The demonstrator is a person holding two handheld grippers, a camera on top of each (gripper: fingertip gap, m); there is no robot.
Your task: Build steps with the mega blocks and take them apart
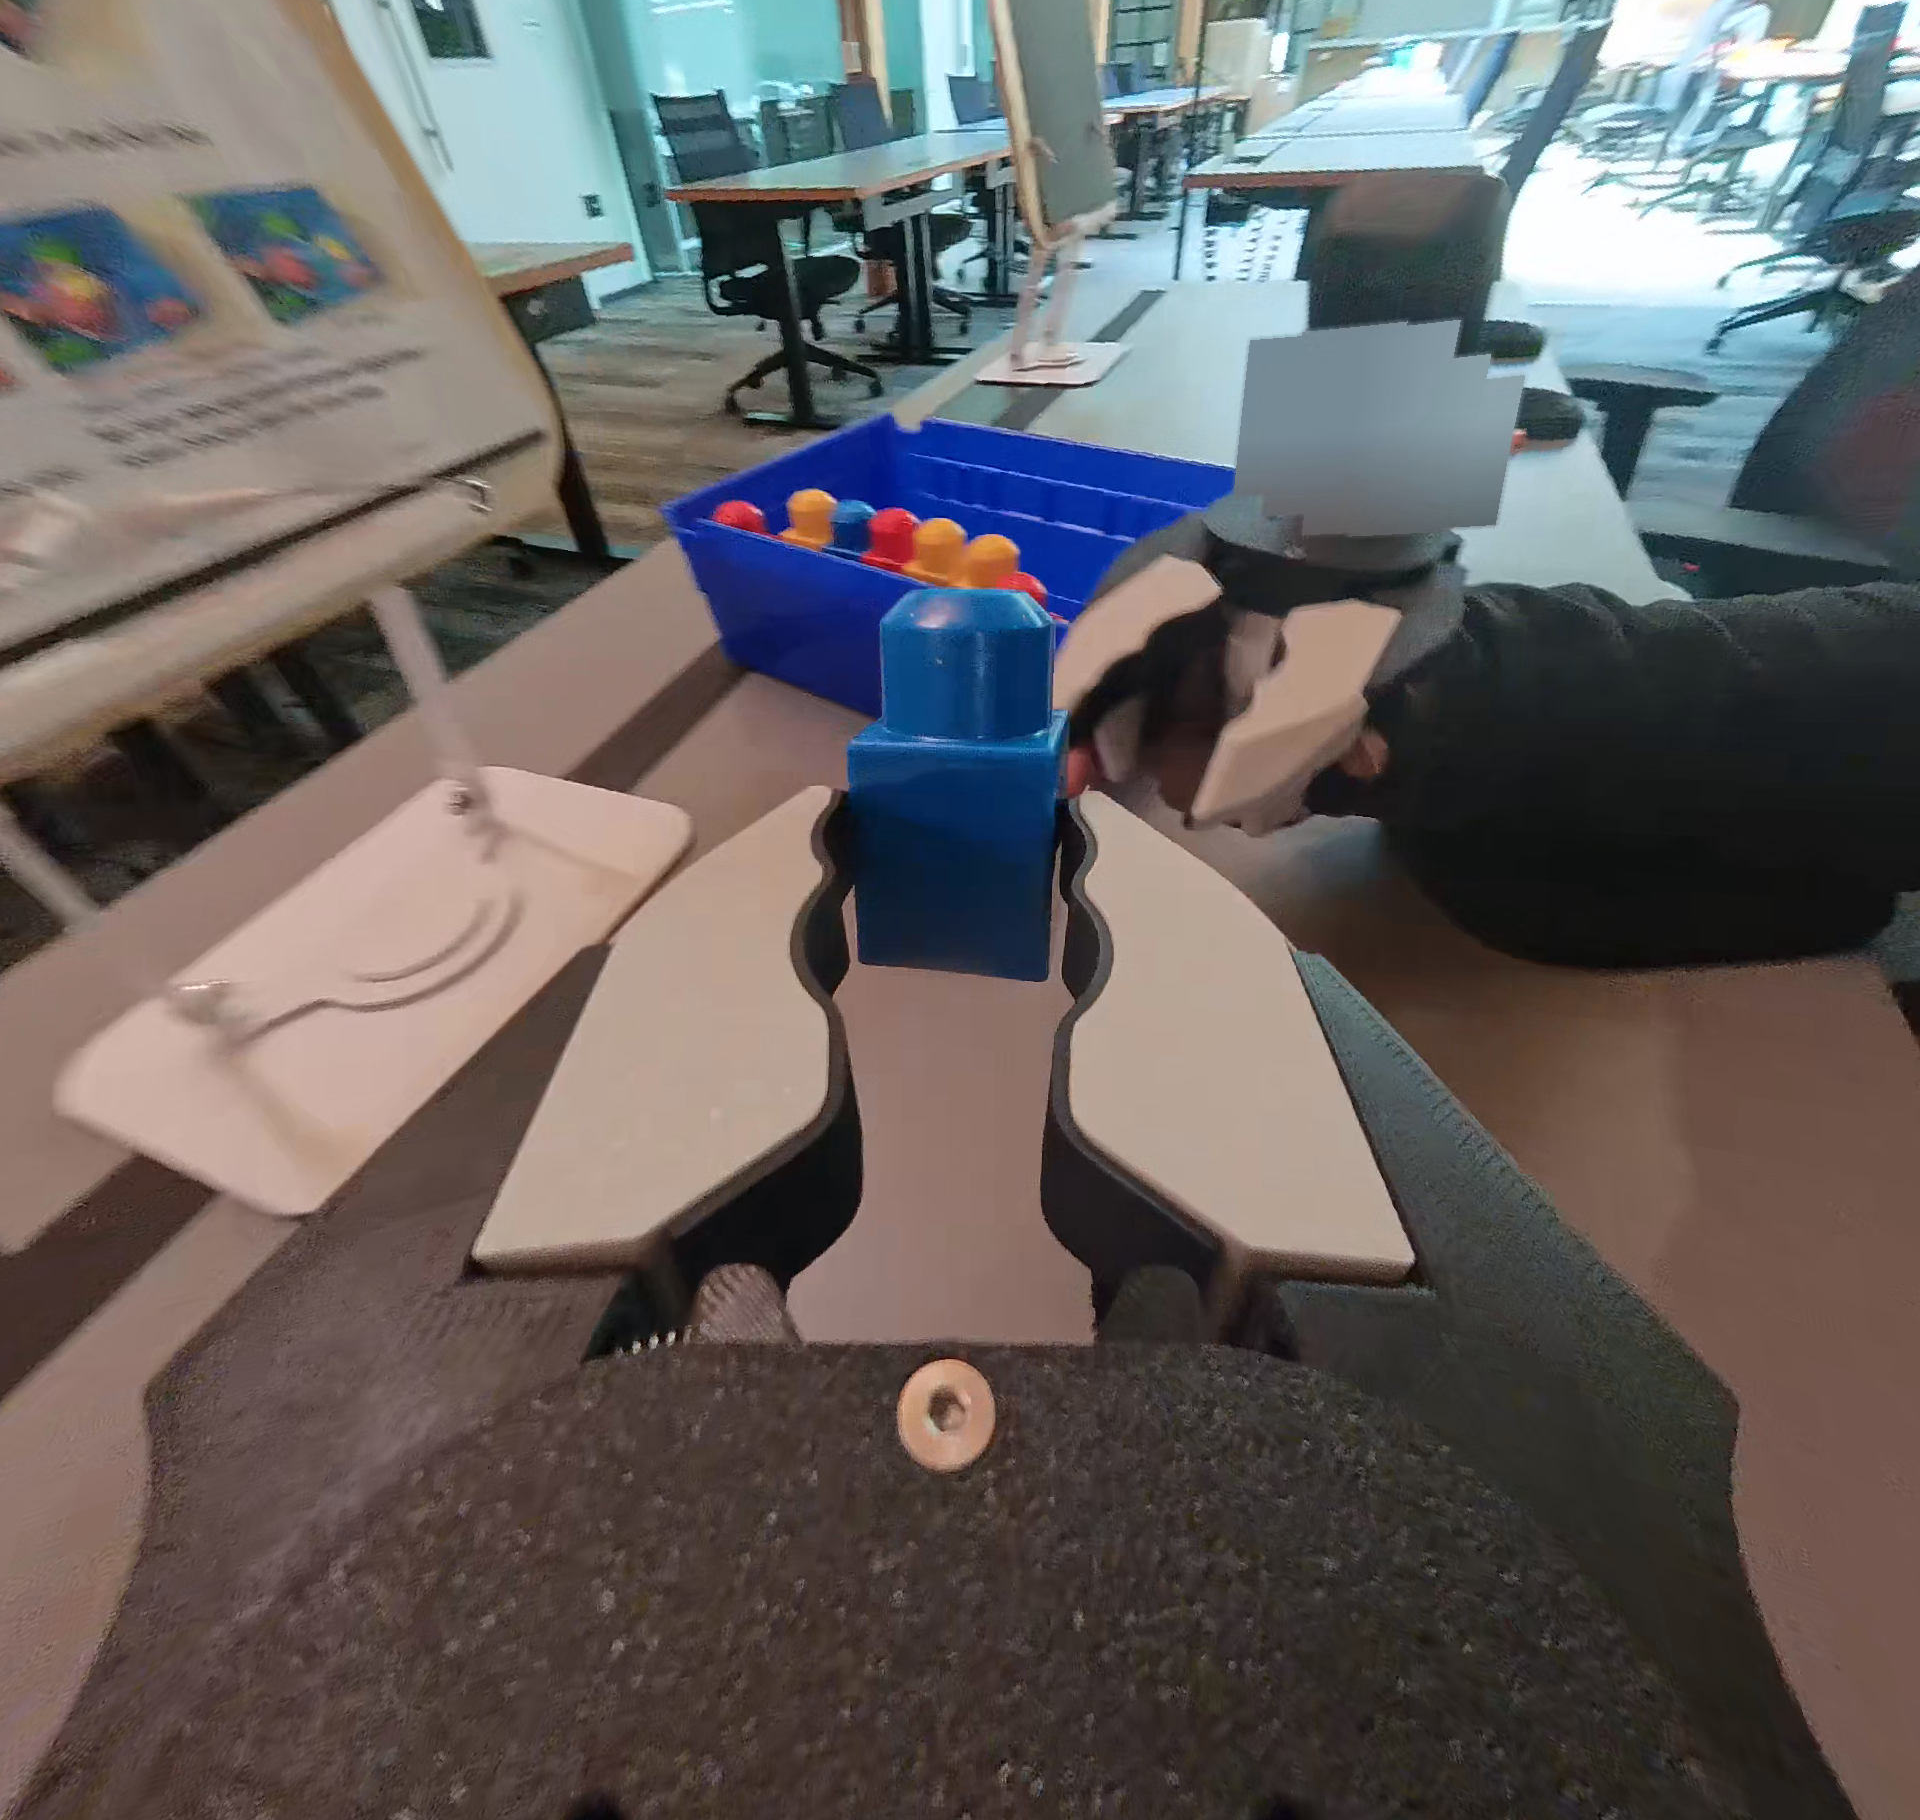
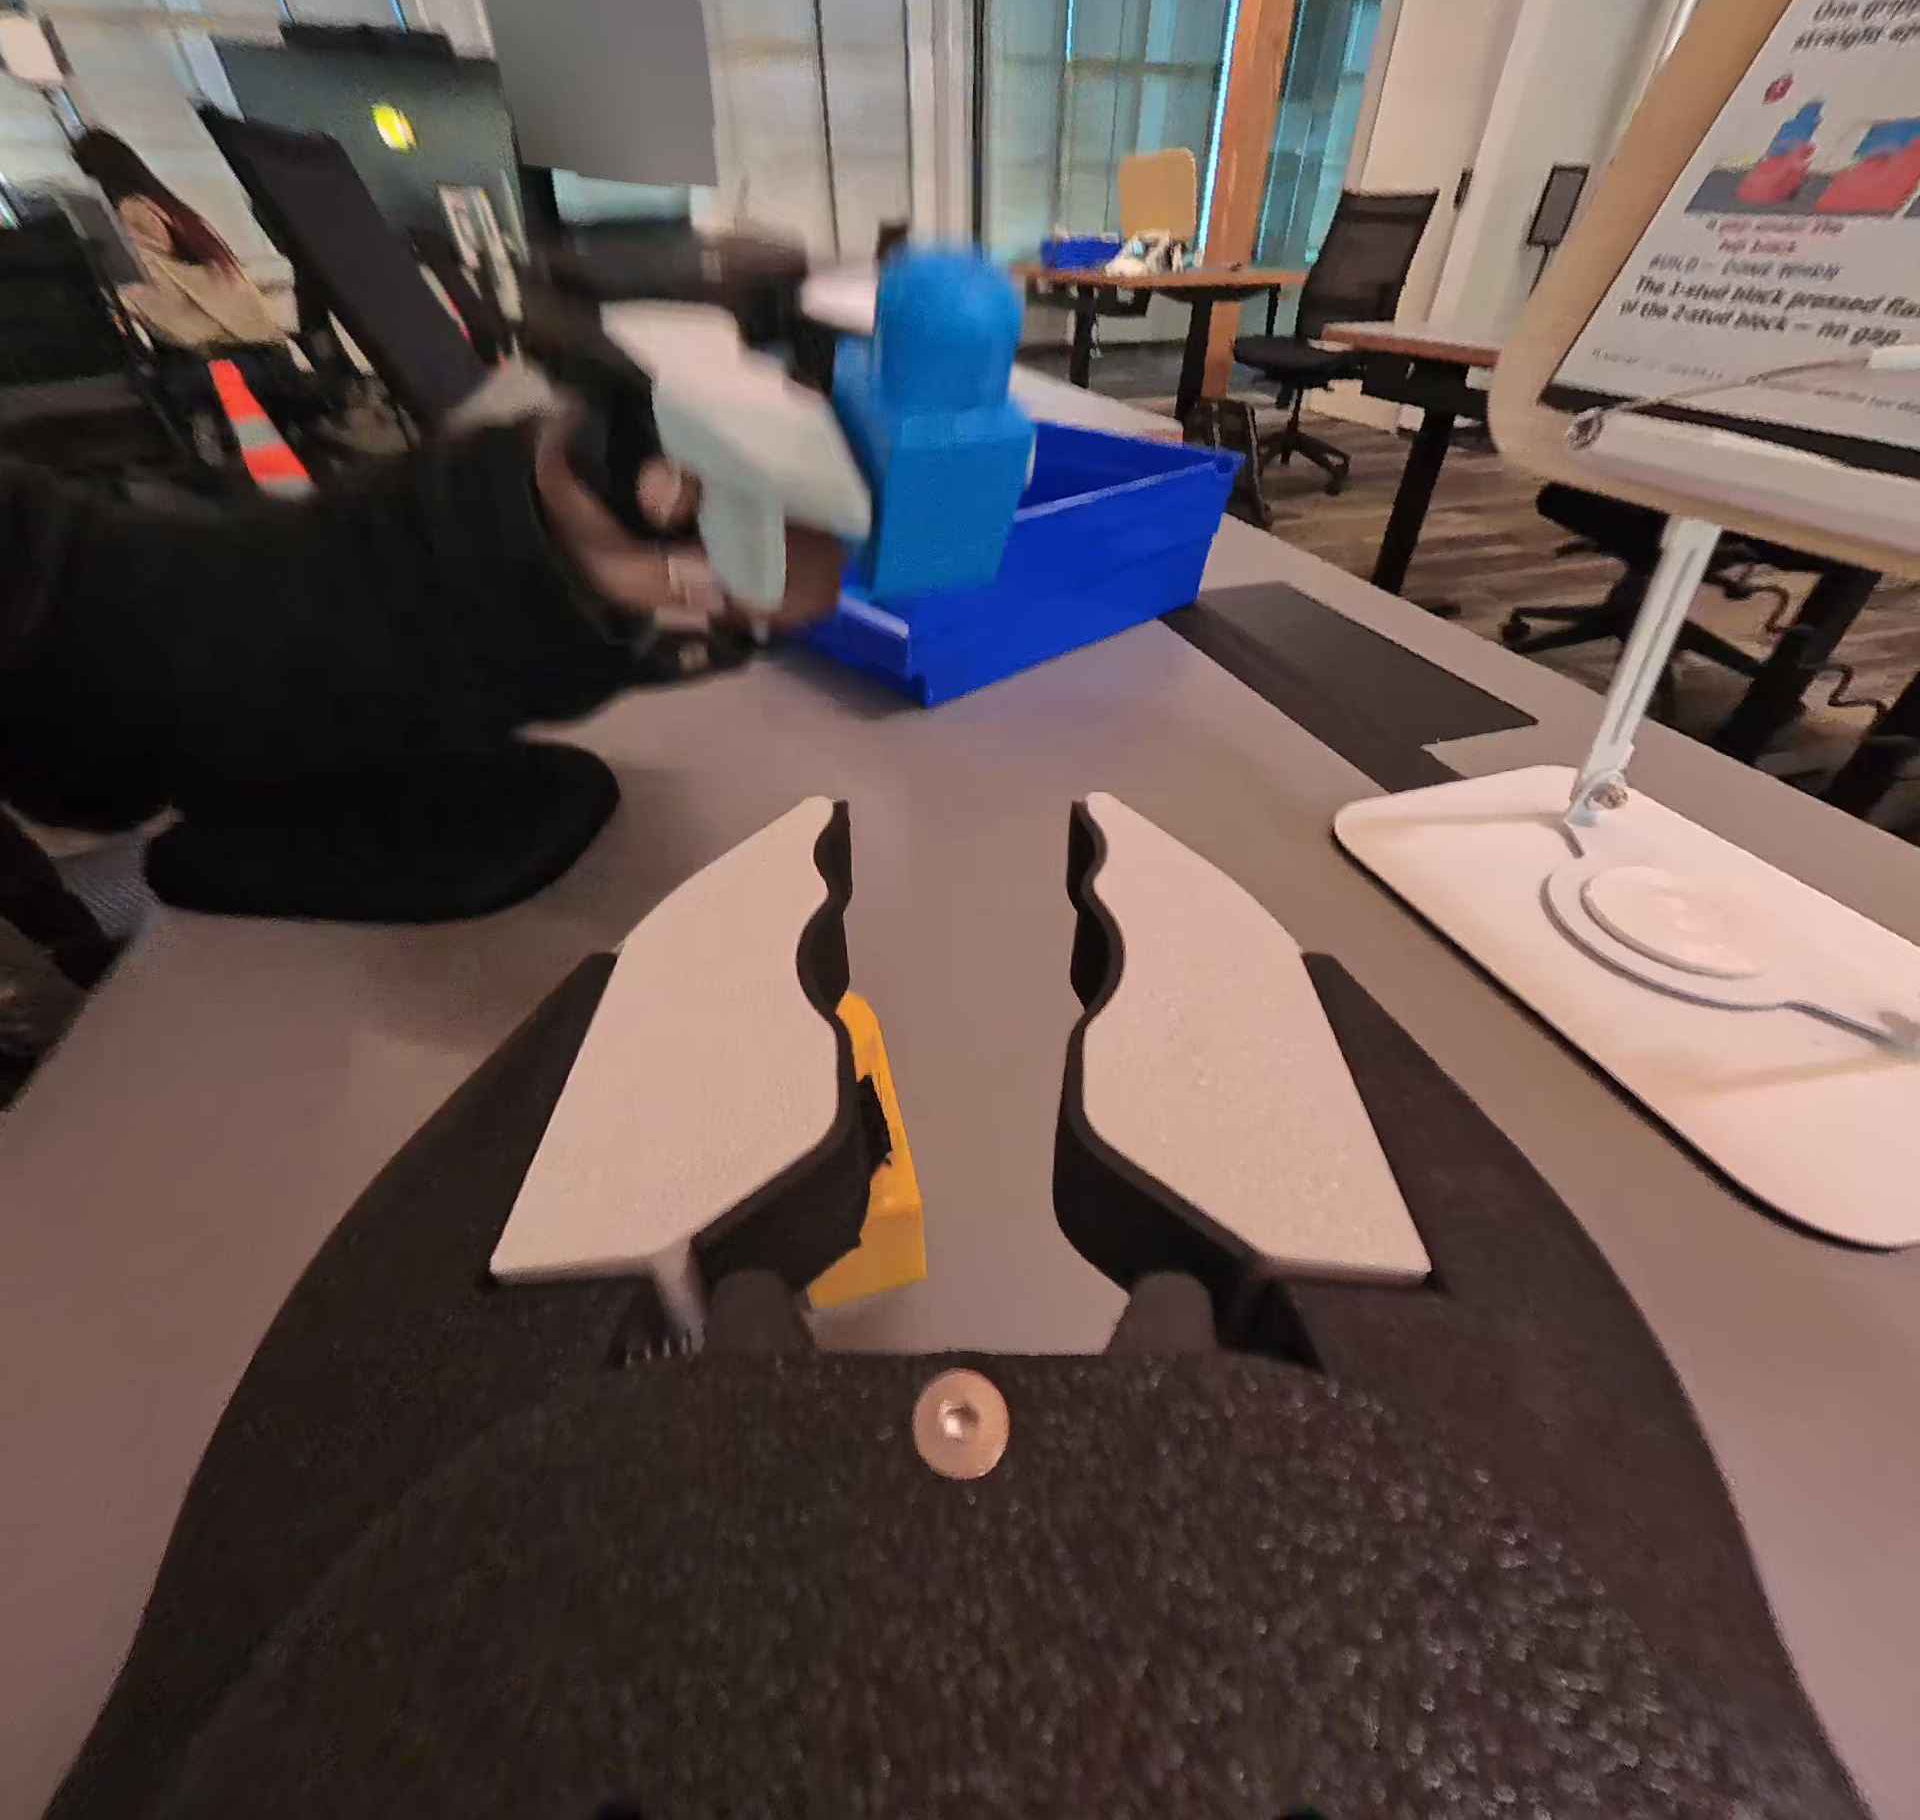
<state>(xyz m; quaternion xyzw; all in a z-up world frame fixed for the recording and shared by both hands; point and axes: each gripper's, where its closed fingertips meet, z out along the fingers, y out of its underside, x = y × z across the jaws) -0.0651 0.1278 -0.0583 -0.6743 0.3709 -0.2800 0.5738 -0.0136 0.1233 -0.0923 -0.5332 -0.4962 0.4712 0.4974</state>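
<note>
Left gripper [image 1: 954,814] fingers clamped on single-stud blue block [image 1: 954,835], held above counter [image 1: 1558,1095]; right gripper [image 2: 958,814] fingers parted, holding nothing, yellow block [image 2: 883,1188] lying under them; no steps visible yet; other blocks in blue bin [image 1: 790,617]; judging build barely begun, teardown all ahead.

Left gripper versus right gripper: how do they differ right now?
The left gripper is shut on a single-stud blue block, held upright and clear of the table; the right gripper is open, nothing between its tips. A yellow block shows under the right gripper's left finger; nothing lies under the left gripper. Both share pale finger plates on black bodies.
</note>
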